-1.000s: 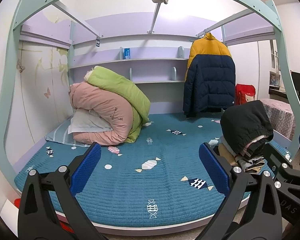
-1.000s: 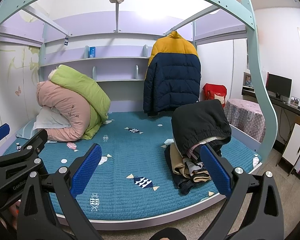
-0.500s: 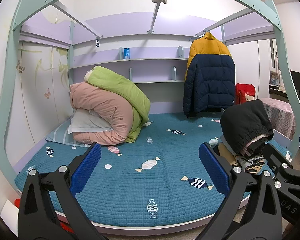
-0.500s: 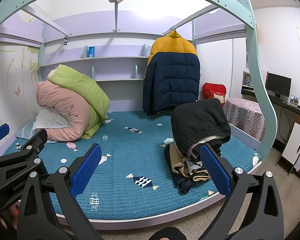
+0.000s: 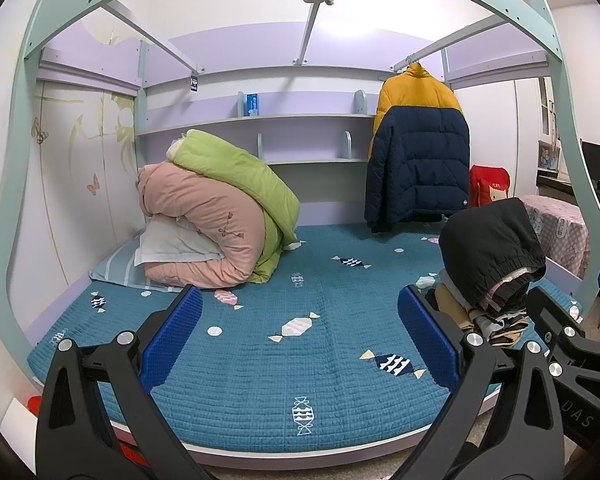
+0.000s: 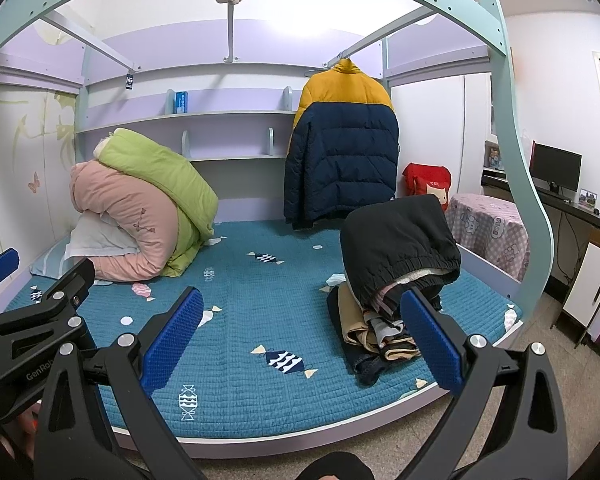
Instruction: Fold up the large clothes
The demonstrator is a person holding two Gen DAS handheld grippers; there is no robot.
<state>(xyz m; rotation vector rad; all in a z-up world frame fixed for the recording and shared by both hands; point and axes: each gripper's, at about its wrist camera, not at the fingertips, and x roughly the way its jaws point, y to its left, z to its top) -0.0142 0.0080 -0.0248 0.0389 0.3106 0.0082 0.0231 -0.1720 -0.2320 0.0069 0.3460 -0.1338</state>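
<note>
A pile of clothes (image 6: pixel 384 316) sits near the right front edge of the bed, topped by a black padded garment (image 6: pixel 396 240) with an elastic hem. In the left wrist view the same pile (image 5: pixel 492 264) lies at the right. My left gripper (image 5: pixel 300 340) is open, held in front of the bed with nothing between its blue pads. My right gripper (image 6: pixel 300 340) is also open and empty, short of the pile. A yellow and navy puffer jacket (image 6: pixel 340 148) hangs at the back of the bed.
The bed has a teal quilted cover (image 6: pixel 252 320) with candy prints. Rolled pink and green duvets (image 6: pixel 140 208) and a pillow lie at the back left. A mint bed frame (image 6: pixel 516 152) arches overhead. A covered table (image 6: pixel 488 224), desk and monitor (image 6: pixel 554 168) stand to the right.
</note>
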